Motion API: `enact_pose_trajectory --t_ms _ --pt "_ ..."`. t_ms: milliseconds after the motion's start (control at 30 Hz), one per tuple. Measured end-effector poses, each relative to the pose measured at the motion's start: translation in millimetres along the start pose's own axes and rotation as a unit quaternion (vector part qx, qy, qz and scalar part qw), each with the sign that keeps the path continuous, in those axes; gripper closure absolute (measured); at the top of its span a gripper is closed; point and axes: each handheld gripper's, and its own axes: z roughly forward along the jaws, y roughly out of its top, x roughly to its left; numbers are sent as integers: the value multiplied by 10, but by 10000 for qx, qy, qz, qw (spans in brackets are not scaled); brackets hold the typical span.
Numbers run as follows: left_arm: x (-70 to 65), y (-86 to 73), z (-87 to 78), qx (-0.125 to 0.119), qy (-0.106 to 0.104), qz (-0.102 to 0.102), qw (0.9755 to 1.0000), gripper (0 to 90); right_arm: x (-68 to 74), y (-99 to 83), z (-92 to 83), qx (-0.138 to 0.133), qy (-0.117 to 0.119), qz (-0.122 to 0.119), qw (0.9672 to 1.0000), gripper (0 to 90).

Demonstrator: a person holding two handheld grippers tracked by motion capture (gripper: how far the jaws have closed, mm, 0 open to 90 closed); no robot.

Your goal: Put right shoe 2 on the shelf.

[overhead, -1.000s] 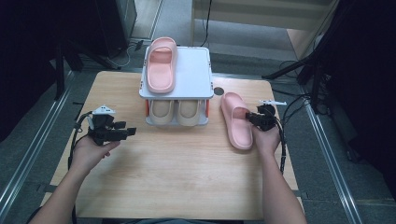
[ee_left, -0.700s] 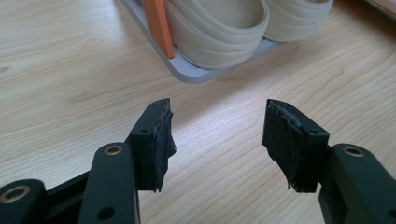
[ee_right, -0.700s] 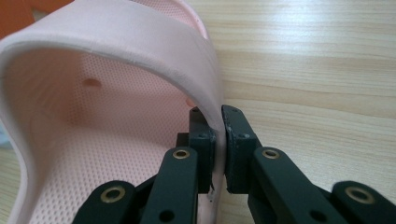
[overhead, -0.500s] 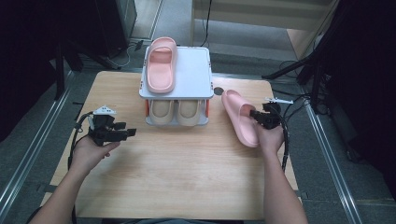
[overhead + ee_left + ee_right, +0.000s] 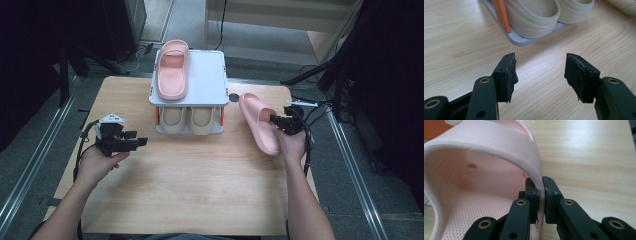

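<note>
High view puts the right claw (image 5: 272, 120) at the right side of the counter (image 5: 200, 195), clamped on the strap of a pink slipper (image 5: 257, 122). That slipper is tilted up on its edge, its sole turned to the left and its long axis running from far-left to near-right. In the right gripper view the 2 jaws have just been closing and now pinch the thin strap edge (image 5: 537, 180) between their pads.

Left of it, near the far middle, stands a small grey rack (image 5: 210, 75) with 2 levels. Its top shelf carries 1 matching pink slipper (image 5: 172, 70) on the left half, lengthwise from near to far; the right half is bare. So the free place lies to the far-left of the right claw, and the right hand is clearly the nearer one. A beige pair (image 5: 190, 117) sits on the lower level.

The left claw (image 5: 142, 142) rests at the near left with its jaws wide apart and nothing between them.

Both pink slippers look like soft moulded foam, matt, with a dotted footbed. The counter is pale wood with fine grain.
</note>
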Motion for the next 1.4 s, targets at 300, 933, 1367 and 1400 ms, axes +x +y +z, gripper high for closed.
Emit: enact_pose_trajectory --t_ms 300,933,1367,1400 --pt "-3 -1 -26 6 -47 19 10000 424 141 386 -108 170 -172 -376 9990 845" --pt "16 0 -52 -18 -106 -51 9999 424 538 1355 -523 -54 -85 -647 9979 844" --pt "9 -4 -55 -38 -160 -12 9999 424 1156 1746 -253 -82 74 -789 9968 839" --pt "9 -6 -56 -37 -161 -17 9999 424 1192 1751 -227 -71 60 -806 9967 839"
